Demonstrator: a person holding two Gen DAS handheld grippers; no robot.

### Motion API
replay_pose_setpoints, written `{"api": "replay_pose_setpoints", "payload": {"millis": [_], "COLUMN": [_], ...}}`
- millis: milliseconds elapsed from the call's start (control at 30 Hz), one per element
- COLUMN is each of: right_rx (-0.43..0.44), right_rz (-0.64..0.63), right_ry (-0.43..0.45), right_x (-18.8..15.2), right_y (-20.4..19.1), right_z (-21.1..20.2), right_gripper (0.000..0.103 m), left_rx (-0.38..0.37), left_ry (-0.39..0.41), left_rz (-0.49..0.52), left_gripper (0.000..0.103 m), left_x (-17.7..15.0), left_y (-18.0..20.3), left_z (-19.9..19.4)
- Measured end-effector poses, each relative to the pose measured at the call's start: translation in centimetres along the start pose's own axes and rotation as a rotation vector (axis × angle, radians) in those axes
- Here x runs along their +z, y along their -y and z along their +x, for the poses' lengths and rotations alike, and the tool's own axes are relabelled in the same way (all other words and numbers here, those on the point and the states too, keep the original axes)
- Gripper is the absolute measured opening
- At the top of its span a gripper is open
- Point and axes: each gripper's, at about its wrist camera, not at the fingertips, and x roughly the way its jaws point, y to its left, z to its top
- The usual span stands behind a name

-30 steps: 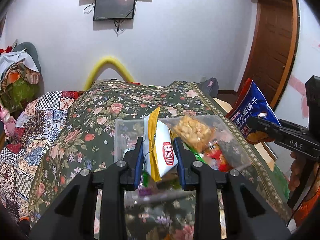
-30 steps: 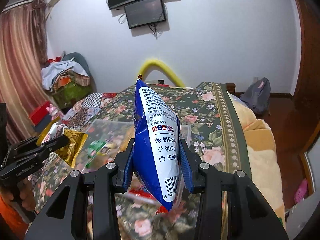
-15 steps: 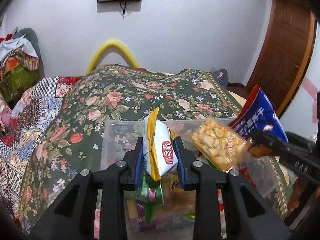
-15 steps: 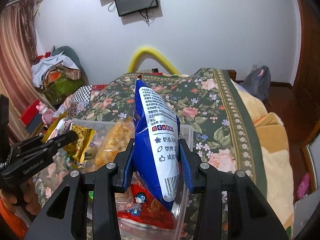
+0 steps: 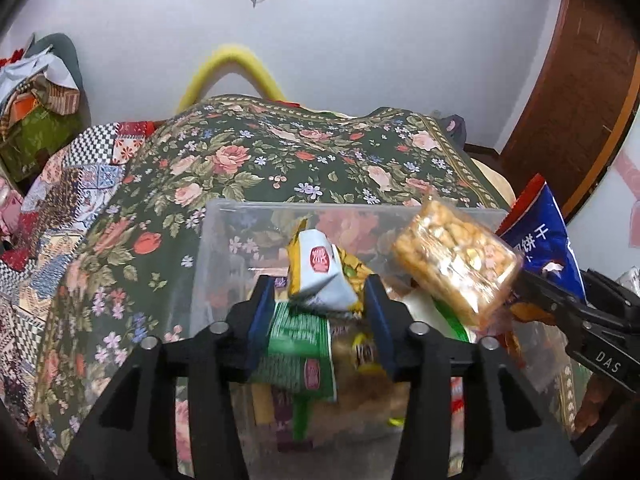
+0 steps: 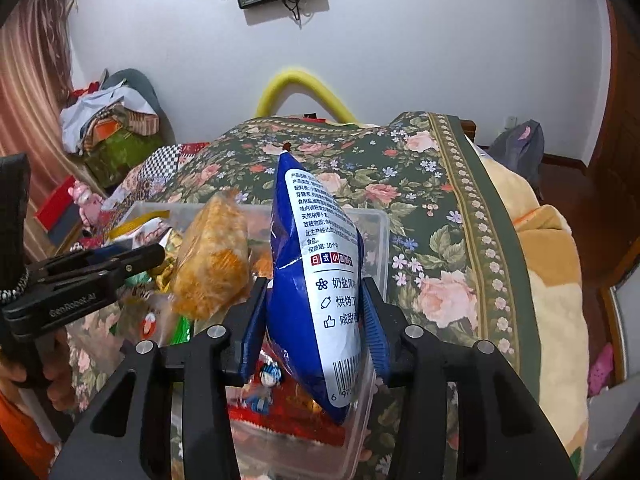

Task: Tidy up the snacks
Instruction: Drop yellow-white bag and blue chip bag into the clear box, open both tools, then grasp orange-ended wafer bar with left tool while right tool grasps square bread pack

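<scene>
Two handheld grippers work over a clear plastic bin (image 5: 224, 216) set on a floral bedspread (image 5: 248, 160). Left gripper (image 5: 320, 312) stands spread wide above the bin, its blue pads clear of a white-and-yellow snack packet (image 5: 320, 276) that sits tilted atop a green packet (image 5: 296, 348) in the pile below. Right gripper (image 6: 314, 320) is clamped on an upright blue snack bag (image 6: 316, 280) at the bin's right edge. Between the two, a clear pack of golden crackers (image 5: 452, 256) leans in the bin.
</scene>
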Motion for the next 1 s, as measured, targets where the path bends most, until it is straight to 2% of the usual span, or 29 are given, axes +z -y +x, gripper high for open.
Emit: {"api": "replay_pose_setpoints", "payload": {"millis": [133,233,467,733,1000], "right_rx": [-0.010,-0.008,0.004,0.051,0.144], "right_rz": [-0.021,-0.031,-0.052,-0.071,-0.123], "right_ry": [0.004,0.014,0.037,0.005,-0.100], "right_x": [-0.6,-1.2,-2.3,-5.1,-9.1], "right_y": [-0.4,-0.4,-0.6,-2.3,-5.5], "right_z": [-1.0,-2.3,-4.8,-5.7,-4.4], "right_gripper": [0.053,0.056,0.059,0.060,0.063], "left_rx": [0.022,0.036,0.004,-0.005,-0.045], "left_ry": [0.031,0.070,0.114,0.071,-0.027], "left_rz": [0.050,0.076,0.082,0.064,0.024], "left_gripper": [0.050,0.054,0.059,0.060,0.060], "left_x": [-0.7,-1.3,-3.2,-7.3,-11.9], "left_y": [0.5,0.6,0.4,0.0,-0.2], "left_z": [-2.5,-4.9,-9.7,-11.9,-11.5]}}
